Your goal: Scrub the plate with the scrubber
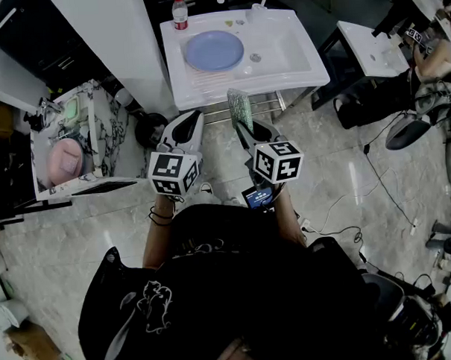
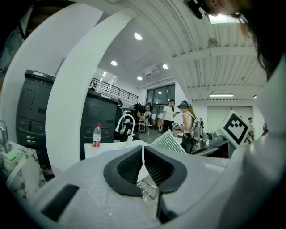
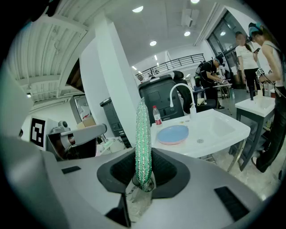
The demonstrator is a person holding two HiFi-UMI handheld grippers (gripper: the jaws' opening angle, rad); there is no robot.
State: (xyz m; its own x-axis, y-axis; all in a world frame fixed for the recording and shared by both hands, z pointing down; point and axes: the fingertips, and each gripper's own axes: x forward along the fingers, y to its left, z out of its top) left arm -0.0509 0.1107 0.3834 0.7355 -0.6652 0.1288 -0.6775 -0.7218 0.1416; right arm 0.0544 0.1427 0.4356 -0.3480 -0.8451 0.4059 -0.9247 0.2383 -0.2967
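Observation:
A round blue plate [image 1: 214, 51] lies on the flat left side of a white sink [image 1: 295, 68]; the right gripper view shows the plate [image 3: 173, 133] ahead and below. My right gripper [image 1: 247, 133] is shut on a green bristly scrubber [image 1: 239, 108], which stands upright between its jaws [image 3: 143, 143]. It is held in the air in front of the sink, short of the plate. My left gripper [image 1: 191, 117] hovers beside it at the same height, shut with nothing between its jaws [image 2: 143, 154]. The scrubber [image 2: 170, 142] shows to its right.
A red-capped bottle [image 1: 179, 12] stands at the sink's back left corner, a faucet [image 3: 181, 96] behind the basin. A white pillar [image 1: 130, 38] rises left of the sink. A marbled stand [image 1: 97, 144] is at left, a second sink [image 1: 369, 46] at right, with people nearby. Cables [image 1: 374, 176] cross the floor.

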